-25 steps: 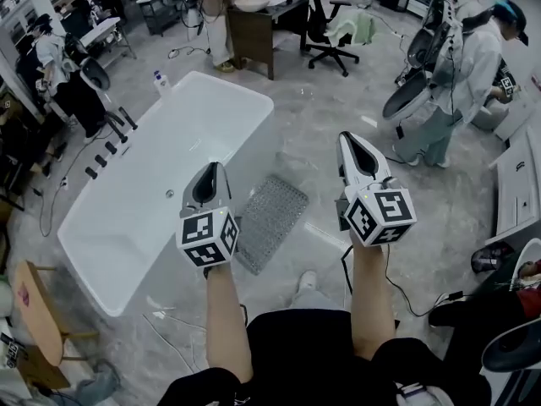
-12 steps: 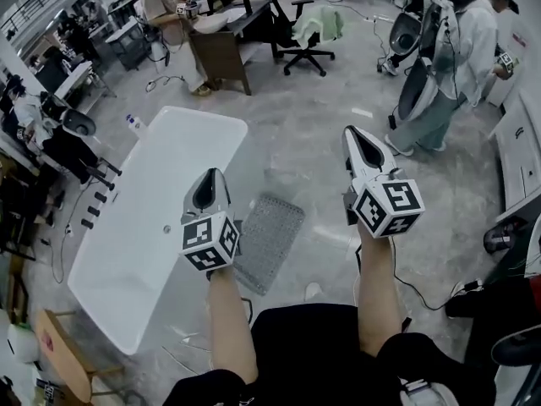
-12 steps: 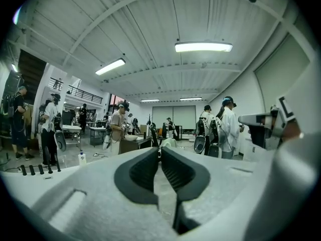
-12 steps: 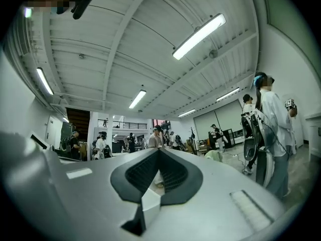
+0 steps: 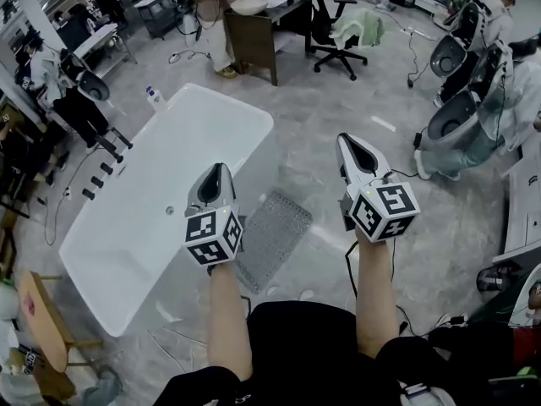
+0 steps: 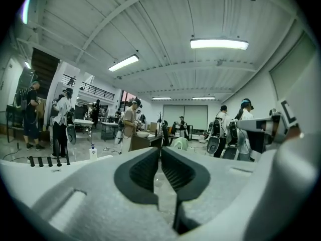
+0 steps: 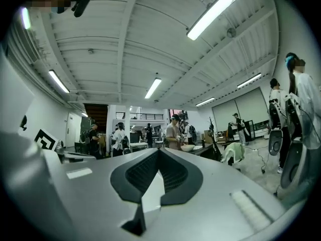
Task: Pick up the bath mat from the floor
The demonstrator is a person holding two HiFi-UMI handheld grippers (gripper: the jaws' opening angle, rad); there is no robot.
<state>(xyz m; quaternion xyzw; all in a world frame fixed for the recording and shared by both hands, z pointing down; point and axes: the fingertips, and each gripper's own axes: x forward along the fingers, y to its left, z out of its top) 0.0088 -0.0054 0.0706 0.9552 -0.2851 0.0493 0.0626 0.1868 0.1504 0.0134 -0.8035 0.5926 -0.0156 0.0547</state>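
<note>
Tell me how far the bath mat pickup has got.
Done: nothing yet; the bath mat lies flat on the floor beside the bathtub. In hand: the left claw and right claw are both shut and empty, held level above the floor. Left: lower to the mat, grip an edge and lift it.

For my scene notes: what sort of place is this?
Probably an open workshop hall, not a home bathroom: a white freestanding bathtub stands on the grey floor near a dark wooden desk and a black office chair.
</note>
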